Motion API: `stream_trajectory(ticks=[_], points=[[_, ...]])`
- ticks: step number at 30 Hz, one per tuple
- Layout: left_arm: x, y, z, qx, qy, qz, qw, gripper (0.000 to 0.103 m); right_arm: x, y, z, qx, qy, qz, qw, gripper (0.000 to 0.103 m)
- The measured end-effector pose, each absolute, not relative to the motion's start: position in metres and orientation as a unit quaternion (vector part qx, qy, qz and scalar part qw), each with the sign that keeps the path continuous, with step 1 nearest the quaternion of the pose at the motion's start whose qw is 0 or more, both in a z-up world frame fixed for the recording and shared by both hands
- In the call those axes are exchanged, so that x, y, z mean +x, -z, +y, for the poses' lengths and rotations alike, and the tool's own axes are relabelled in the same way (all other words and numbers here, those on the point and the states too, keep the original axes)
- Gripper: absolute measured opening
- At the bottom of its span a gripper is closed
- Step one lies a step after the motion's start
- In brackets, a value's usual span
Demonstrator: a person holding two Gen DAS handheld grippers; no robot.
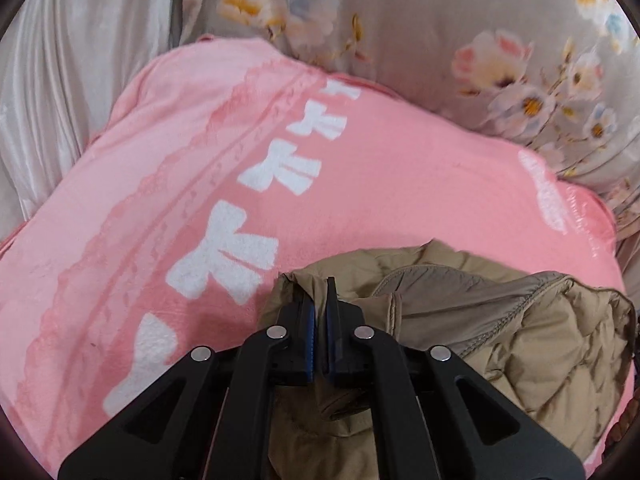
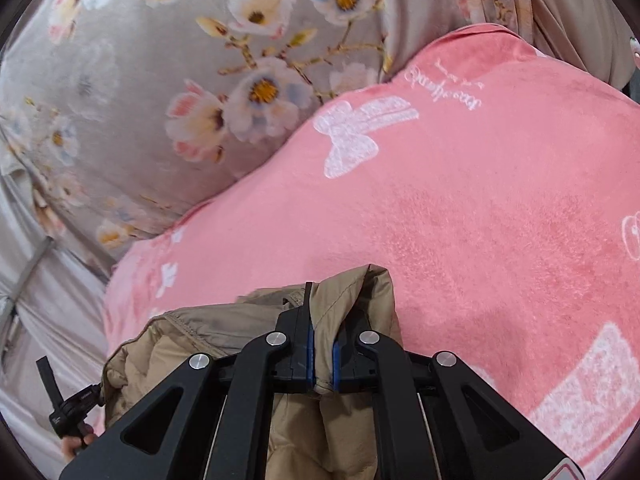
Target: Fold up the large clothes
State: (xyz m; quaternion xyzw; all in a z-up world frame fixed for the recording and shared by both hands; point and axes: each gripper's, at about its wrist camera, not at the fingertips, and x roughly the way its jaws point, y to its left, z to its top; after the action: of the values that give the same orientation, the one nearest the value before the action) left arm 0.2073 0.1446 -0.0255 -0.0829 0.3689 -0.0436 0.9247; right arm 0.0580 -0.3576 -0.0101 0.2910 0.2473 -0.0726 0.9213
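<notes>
We have the tan quilted jacket [image 1: 500, 320] pinched at two places: the left gripper [image 1: 320, 300] is pressed together on a fold of its thin fabric, and the right gripper [image 2: 322, 320] is clamped on another fold. The jacket lies bunched over the pink blanket [image 1: 360, 184], with the flowered bedcover [image 2: 160, 80] behind it. To do this fold well, we judge both hands should travel together at the same height, keeping the edge between them taut so the puffy quilting lays flat rather than rolling. The slippery shell could slide out, so we should keep firm pressure until the edge is set down.
</notes>
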Motion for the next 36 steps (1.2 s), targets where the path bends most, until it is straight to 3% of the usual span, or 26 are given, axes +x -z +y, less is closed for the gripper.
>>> stream_trajectory(ticks=[19, 25, 26, 27, 29, 30, 33, 36], points=[[0.232, 0.085, 0.126, -0.069, 0.035, 0.374, 0.924, 0.006, 0.102, 0.067, -0.33, 0.206, 0.137, 0.291, 0.924, 0.005], [0.228, 0.083, 0.14, -0.106, 0.055, 0.368, 0.922, 0.007, 0.088, 0.063, -0.346, 0.261, 0.102, 0.274, 0.92, 0.011], [0.224, 0.08, 0.144, -0.112, 0.056, 0.367, 0.922, 0.009, 0.078, 0.057, -0.35, 0.273, 0.095, 0.265, 0.92, 0.015], [0.215, 0.074, 0.151, -0.116, 0.053, 0.36, 0.924, 0.018, 0.069, 0.05, -0.352, 0.278, 0.091, 0.253, 0.922, 0.018], [0.193, 0.054, 0.163, -0.102, 0.026, 0.329, 0.939, 0.044, 0.041, 0.03, -0.354, 0.271, 0.103, 0.22, 0.931, 0.046], [0.181, 0.042, 0.168, -0.089, 0.012, 0.307, 0.947, 0.057, 0.022, 0.017, -0.355, 0.258, 0.118, 0.194, 0.939, 0.052], [0.154, 0.01, 0.177, -0.053, 0.006, 0.266, 0.962, 0.06, -0.015, -0.011, -0.352, 0.229, 0.137, 0.15, 0.952, 0.055], [0.148, -0.011, 0.169, -0.052, 0.035, 0.269, 0.961, 0.06, -0.011, -0.025, -0.335, 0.203, 0.13, 0.167, 0.956, 0.047]])
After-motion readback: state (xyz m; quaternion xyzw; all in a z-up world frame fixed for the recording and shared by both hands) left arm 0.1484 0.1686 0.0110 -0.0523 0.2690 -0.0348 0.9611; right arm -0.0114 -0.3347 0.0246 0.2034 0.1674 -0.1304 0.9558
